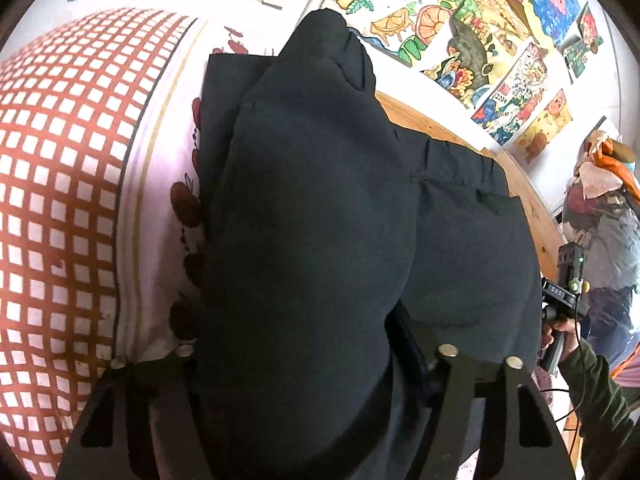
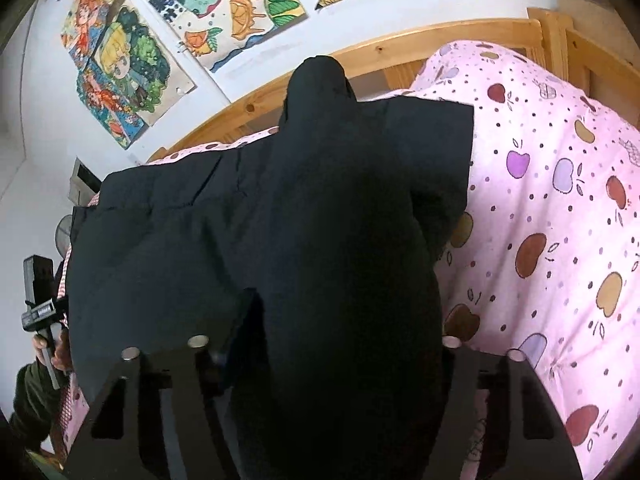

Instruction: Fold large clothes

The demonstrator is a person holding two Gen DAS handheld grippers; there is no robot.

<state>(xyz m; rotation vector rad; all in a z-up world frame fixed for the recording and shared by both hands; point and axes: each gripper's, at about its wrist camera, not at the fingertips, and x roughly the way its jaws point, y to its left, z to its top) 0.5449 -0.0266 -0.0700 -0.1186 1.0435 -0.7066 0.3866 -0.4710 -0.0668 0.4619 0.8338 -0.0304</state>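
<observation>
Black trousers (image 1: 460, 232) lie flat on the bed, their gathered waistband towards the right in the left wrist view. A thick fold of them rises between the fingers of my left gripper (image 1: 296, 344), which is shut on it, and the cloth hides the fingertips. In the right wrist view the trousers (image 2: 168, 240) spread to the left, and a tall hump of the same cloth fills my right gripper (image 2: 332, 344), shut on it too. Each gripper shows in the other's view: the right one (image 1: 564, 292) at the right edge, the left one (image 2: 40, 300) at the left edge, each in a hand.
The bed has a pink apple-print sheet (image 2: 560, 240) and a red-and-white checked cover (image 1: 60, 200). A wooden bed frame (image 2: 320, 60) runs along a white wall hung with coloured drawings (image 1: 432, 20). A pile of clothes (image 1: 600, 208) sits at the far right.
</observation>
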